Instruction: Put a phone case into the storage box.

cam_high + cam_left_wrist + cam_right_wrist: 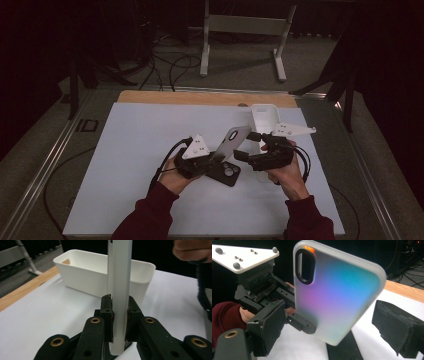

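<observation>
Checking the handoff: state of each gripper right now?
Left gripper: shut on the phone case, holding it upright.
Right gripper: open, jaws either side of the case, not touching.

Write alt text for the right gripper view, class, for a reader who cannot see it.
A frosted phone case with a rainbow sheen stands upright, its lower edge clamped in the left gripper. The right gripper is open, one jaw on each side of the case and neither touching it, above the white table.
</observation>
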Motion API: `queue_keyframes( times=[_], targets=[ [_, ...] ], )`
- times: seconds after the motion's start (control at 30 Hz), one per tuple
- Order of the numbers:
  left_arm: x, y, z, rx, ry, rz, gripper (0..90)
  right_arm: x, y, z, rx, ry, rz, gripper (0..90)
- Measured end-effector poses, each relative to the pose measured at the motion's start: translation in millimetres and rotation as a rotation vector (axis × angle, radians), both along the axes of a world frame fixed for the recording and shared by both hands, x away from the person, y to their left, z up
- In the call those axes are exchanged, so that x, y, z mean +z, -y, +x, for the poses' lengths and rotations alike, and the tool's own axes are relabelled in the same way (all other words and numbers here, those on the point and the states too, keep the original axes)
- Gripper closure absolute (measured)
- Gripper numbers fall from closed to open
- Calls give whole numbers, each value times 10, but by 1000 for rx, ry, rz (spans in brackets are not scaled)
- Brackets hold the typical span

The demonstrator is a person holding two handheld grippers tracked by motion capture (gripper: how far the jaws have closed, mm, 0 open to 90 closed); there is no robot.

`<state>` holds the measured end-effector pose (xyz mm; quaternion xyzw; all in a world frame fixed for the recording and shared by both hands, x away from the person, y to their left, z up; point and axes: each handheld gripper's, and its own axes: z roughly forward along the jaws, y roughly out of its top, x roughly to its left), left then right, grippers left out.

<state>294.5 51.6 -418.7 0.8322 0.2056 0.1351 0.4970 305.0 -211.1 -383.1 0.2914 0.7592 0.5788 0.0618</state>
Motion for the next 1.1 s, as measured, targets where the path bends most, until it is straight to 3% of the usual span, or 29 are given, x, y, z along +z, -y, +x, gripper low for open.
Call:
queue_keyframes(
  times=[0.2, 0.37, 0.63, 0.73, 1.1],
  targets=[
    [-13, -9, 5, 52, 8, 4, 807, -8, 36, -5, -39, 17, 15, 91],
    [-6, -13, 6, 101, 17, -22, 807, 6, 33, -20, -81, 29, 21, 91],
    [-20, 10, 1, 143, 13, -37, 807, 69, -41, -63, -169, 71, 24, 91],
    [-29, 29, -8, 158, 20, -39, 807, 81, -62, -72, -174, 77, 29, 91],
    [-56, 122, -49, 144, 21, -44, 807, 90, -215, -50, -231, 61, 53, 91]
  ],
)
